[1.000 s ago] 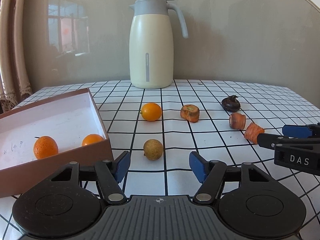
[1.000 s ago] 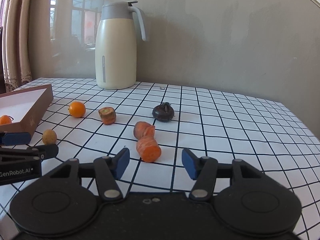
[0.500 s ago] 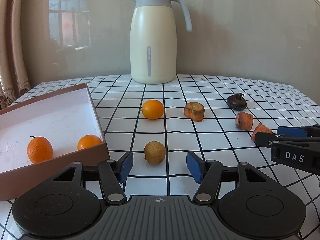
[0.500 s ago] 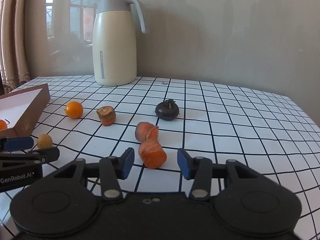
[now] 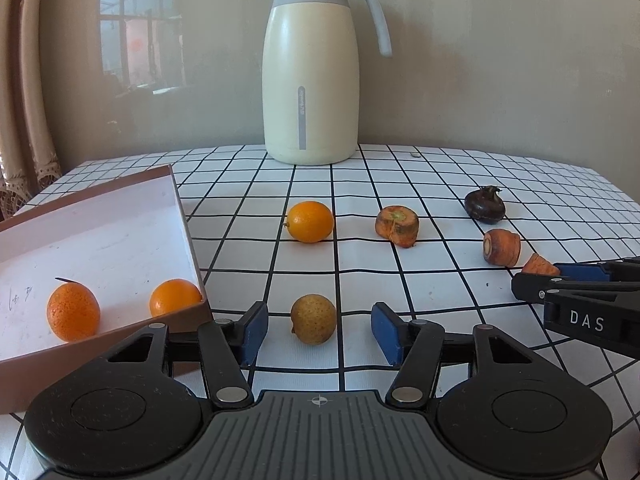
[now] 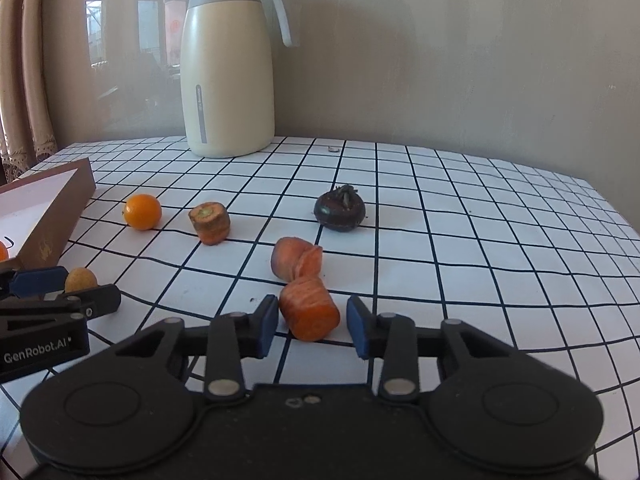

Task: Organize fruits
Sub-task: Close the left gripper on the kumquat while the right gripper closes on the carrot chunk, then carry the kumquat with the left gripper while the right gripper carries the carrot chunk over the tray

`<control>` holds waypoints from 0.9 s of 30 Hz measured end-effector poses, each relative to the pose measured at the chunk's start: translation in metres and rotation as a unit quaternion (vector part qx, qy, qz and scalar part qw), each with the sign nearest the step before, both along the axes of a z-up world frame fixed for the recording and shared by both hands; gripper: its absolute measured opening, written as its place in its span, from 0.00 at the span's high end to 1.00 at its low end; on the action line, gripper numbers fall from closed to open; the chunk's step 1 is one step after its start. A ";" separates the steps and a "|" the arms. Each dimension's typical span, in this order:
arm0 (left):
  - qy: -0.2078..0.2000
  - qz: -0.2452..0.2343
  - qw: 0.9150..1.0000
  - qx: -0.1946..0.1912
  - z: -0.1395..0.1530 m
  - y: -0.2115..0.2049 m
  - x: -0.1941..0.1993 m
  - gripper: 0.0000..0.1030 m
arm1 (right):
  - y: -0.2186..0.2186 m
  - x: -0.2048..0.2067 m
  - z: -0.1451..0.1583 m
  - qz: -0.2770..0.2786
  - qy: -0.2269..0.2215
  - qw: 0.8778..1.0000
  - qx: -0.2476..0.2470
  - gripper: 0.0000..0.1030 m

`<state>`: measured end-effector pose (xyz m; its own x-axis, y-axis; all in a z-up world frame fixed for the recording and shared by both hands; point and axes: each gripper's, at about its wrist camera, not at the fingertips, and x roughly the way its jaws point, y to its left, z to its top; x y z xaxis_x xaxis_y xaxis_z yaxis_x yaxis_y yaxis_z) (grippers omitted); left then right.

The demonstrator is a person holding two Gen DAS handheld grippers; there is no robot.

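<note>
Checked cloth over the desk, plain grey wall behind, cream jug far ahead of both claws. Left claw half open, pads either side of a small tan fruit without touching it. Just left of that claw, brown box with two oranges already inside. Farther ahead, third orange loose on the cloth. Right claw closing, jaws flanking the near carrot piece, a sliver of gap on each side, so not yet gripping. Second carrot piece just beyond, touching the first; carrot top ahead-left; dark round fruit ahead-right. Judged roughly a third done: two fruits boxed, tan fruit and loose orange left, dark fruit's and carrots' destination unclear.
</note>
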<state>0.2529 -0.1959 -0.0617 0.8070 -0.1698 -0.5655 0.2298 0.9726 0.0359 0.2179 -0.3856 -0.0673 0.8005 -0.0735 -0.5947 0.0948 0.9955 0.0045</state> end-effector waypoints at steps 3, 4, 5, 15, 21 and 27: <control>0.004 -0.004 1.000 0.002 -0.001 -0.001 0.002 0.64 | 0.003 0.001 -0.001 0.002 0.002 1.000 -0.010 0.79; 0.004 -0.008 1.000 0.002 -0.001 -0.002 0.002 0.67 | 0.005 0.001 -0.001 0.004 0.002 1.000 -0.013 0.80; 0.002 -0.011 1.000 0.005 -0.001 -0.003 0.001 0.70 | 0.006 0.001 -0.001 0.004 0.002 1.000 -0.015 0.80; -0.022 -0.020 1.000 -0.003 0.002 0.001 -0.010 0.74 | 0.007 -0.009 0.001 0.000 -0.001 1.000 -0.023 0.80; -0.028 -0.030 0.999 -0.006 0.003 0.004 -0.022 0.74 | 0.004 -0.021 0.004 -0.009 -0.008 1.000 -0.025 0.80; -0.036 -0.039 0.999 -0.007 0.009 0.008 -0.037 0.74 | 0.008 -0.035 0.007 -0.009 -0.013 0.999 -0.030 0.80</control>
<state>0.2161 -0.1877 -0.0525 0.8293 -0.2412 -0.5040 0.3021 0.9524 0.0414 0.1830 -0.3778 -0.0606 0.8139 -0.1227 -0.5680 0.1136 0.9922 -0.0516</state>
